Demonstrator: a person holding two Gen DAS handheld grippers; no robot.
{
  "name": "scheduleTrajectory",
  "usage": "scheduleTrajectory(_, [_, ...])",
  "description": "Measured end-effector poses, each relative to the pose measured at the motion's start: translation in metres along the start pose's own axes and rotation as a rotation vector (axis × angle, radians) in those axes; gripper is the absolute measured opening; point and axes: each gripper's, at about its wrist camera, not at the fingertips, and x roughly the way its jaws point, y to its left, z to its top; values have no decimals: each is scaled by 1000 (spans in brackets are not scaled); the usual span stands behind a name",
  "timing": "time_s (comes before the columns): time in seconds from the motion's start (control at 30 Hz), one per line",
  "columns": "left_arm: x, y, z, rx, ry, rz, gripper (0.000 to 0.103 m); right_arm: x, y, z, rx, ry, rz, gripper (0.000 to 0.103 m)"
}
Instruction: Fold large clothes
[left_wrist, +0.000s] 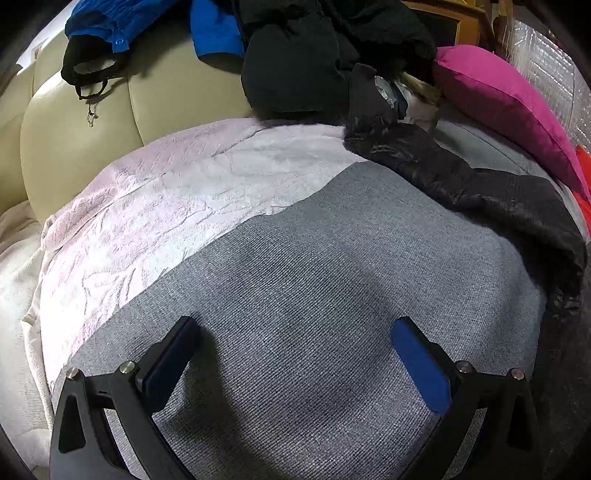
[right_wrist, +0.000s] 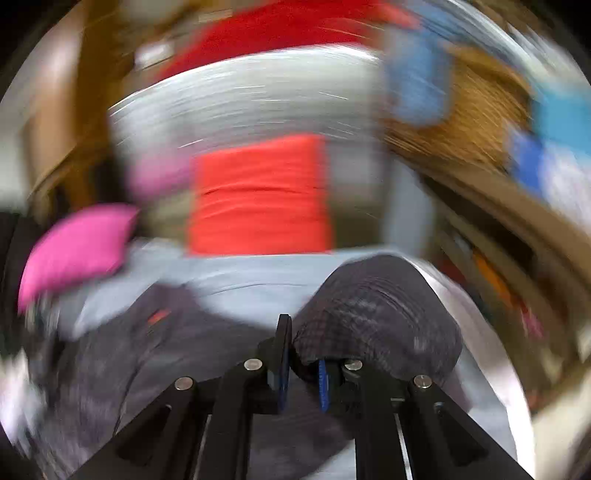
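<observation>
Grey ribbed knit garment (left_wrist: 332, 295) under wide-open, empty left hand-held gripper (left_wrist: 295, 354); right hand-held gripper (right_wrist: 303, 363) clamped on dark quilted fabric (right_wrist: 376, 314) at 1 o'clock.

Left wrist view: steep, close over grey fabric (left_wrist: 314, 295). Right: low, blurred. Shared: pink cushion (left_wrist: 509, 110).

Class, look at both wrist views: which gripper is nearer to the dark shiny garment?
Right. The right gripper is clamped on the dark shiny garment; the left gripper hovers open over grey fabric, the garment beyond it.
</observation>
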Motion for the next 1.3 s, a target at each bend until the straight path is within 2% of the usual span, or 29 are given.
scheduleTrajectory(0.07, [0, 0, 0, -1, -1, -1, 103, 9, 81, -19, -182, 28, 60, 14])
scheduleTrajectory(0.13, [0, 0, 0, -2, -1, -3, 103, 25, 128, -49, -260, 97, 129, 16])
scheduleTrajectory(0.17, [0, 0, 0, -3, -1, -4, 103, 33, 141, -64, -271, 132, 153, 19])
scheduleTrajectory(0.23, [0, 0, 0, -3, -1, -4, 103, 59, 164, -96, -223, 279, 250, 30])
scheduleTrajectory(0.27, [0, 0, 0, -3, -2, -4, 103, 68, 164, -105, -179, 321, 284, 55])
scheduleTrajectory(0.3, [0, 0, 0, -3, -2, -4, 103, 74, 161, -116, -107, 360, 329, 87])
scheduleTrajectory(0.33, [0, 0, 0, -3, -2, -4, 103, 78, 156, -122, -26, 379, 384, 93])
scheduleTrajectory(0.37, [0, 0, 0, -3, -2, -4, 103, 80, 150, -125, 40, 380, 431, 93])
scheduleTrajectory(0.5, [0, 0, 0, -2, -2, -3, 103, 68, 120, -127, 227, 354, 531, 94])
scheduleTrajectory(0.6, [0, -1, 1, 0, 0, 0, 103, 62, 85, -133, 444, 328, 596, 94])
scheduleTrajectory(0.73, [1, -3, 3, 10, 14, 11, 103, 56, 27, -154, 798, 284, 697, 94])
scheduleTrajectory(0.83, [0, -7, 11, 42, 64, 23, 103, 55, -5, -172, 993, 273, 742, 94])
scheduleTrajectory(0.9, [-8, -12, 15, 86, 100, 44, 103, 55, -21, -179, 1080, 279, 752, 94])
scheduleTrajectory(0.93, [-21, -19, 19, 119, 83, 55, 103, 57, -28, -182, 1117, 276, 758, 94])
scheduleTrajectory(1.0, [-54, -35, 24, 166, -1, 57, 103, 63, -35, -185, 1153, 277, 756, 94])
scheduleTrajectory(1.07, [-96, -68, 30, 241, -90, 11, 103, 69, -40, -190, 1202, 270, 777, 94])
scheduleTrajectory(1.17, [-144, -135, 29, 383, -156, -71, 103, 73, -43, -194, 1222, 262, 798, 94])
scheduleTrajectory(1.3, [-192, -276, -8, 701, -178, -203, 103, 73, -49, -204, 1240, 230, 837, 94])
